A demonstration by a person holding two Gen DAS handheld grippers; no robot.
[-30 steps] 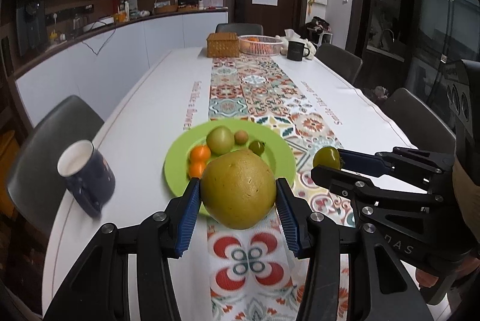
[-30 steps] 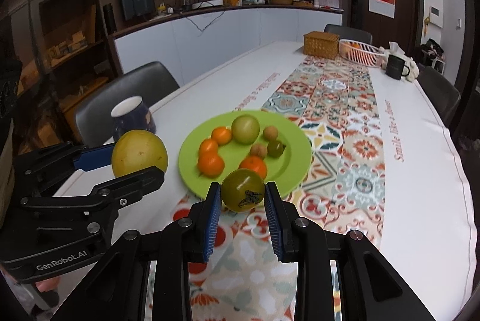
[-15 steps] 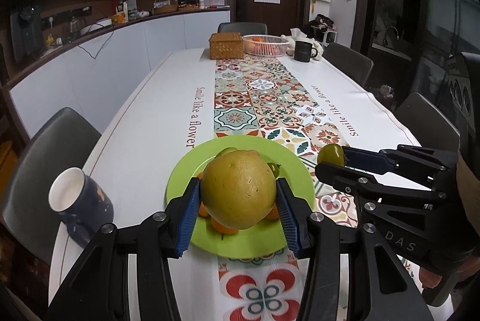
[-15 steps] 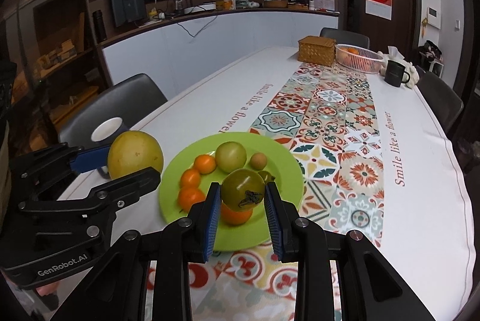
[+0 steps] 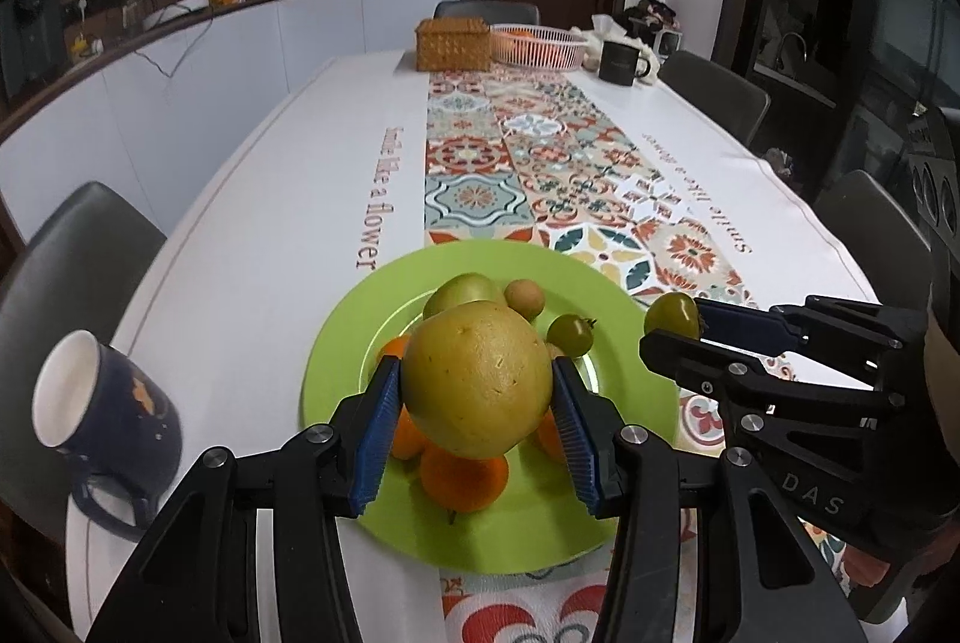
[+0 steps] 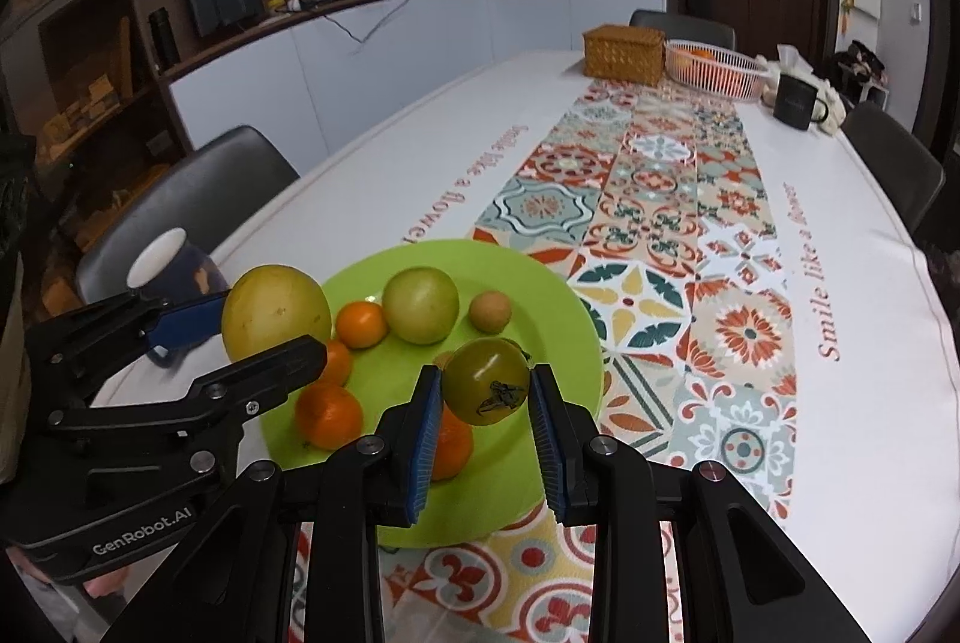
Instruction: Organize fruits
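Observation:
My left gripper (image 5: 477, 391) is shut on a large yellow pomelo (image 5: 477, 379) and holds it above the near half of a green plate (image 5: 624, 463). My right gripper (image 6: 485, 391) is shut on a green tomato (image 6: 486, 388), held over the plate's (image 6: 540, 295) near right side. On the plate lie several oranges (image 6: 360, 323), a pale green fruit (image 6: 420, 305), a small brown fruit (image 6: 490, 311) and a small green tomato (image 5: 570, 335). Each gripper shows in the other's view: the left with the pomelo (image 6: 275, 310), the right with the tomato (image 5: 672, 316).
A dark blue mug (image 5: 102, 421) stands left of the plate near the table edge. At the far end stand a wicker box (image 5: 454, 42), a white basket with oranges (image 5: 537, 45) and a black mug (image 5: 621, 63). Dark chairs (image 5: 66, 271) line both sides.
Both grippers have moved forward and over the plate, each still holding its fruit. The plate and mug now sit nearer and lower in both views.

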